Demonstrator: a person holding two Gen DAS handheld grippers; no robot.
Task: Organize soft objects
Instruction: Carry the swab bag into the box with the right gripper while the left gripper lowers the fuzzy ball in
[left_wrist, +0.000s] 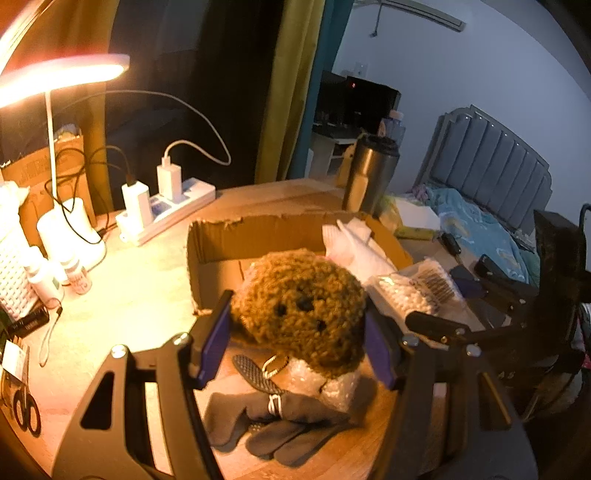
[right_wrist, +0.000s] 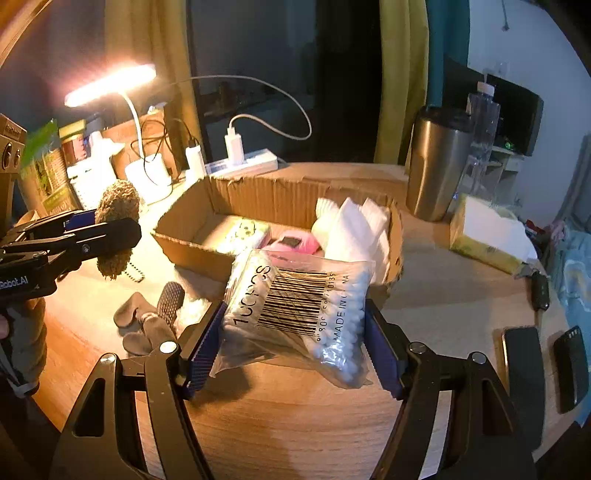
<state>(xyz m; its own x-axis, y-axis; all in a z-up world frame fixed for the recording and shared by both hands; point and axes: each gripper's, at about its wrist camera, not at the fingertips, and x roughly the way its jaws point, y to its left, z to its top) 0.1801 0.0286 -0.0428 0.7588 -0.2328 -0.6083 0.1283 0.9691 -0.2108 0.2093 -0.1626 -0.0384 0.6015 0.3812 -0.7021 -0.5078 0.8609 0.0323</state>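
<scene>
My left gripper (left_wrist: 297, 332) is shut on a brown curly plush toy (left_wrist: 301, 308) and holds it above the table in front of the cardboard box (left_wrist: 221, 243); the plush also shows in the right wrist view (right_wrist: 117, 218). My right gripper (right_wrist: 293, 343) is shut on a clear bag of cotton swabs (right_wrist: 299, 310), just in front of the box (right_wrist: 258, 199). The box holds white cloth (right_wrist: 354, 229), a pink item (right_wrist: 295, 243) and a pale packet. Grey gloves (left_wrist: 273, 424) and bubble wrap (left_wrist: 332, 387) lie on the table below the plush.
A lit desk lamp (left_wrist: 66, 70), power strip with chargers (left_wrist: 173, 203), small bottles (left_wrist: 44, 280) and scissors (left_wrist: 26, 410) are on the left. A steel tumbler (right_wrist: 436, 162), tissue pack (right_wrist: 487, 236), car key and phones (right_wrist: 524, 373) are on the right.
</scene>
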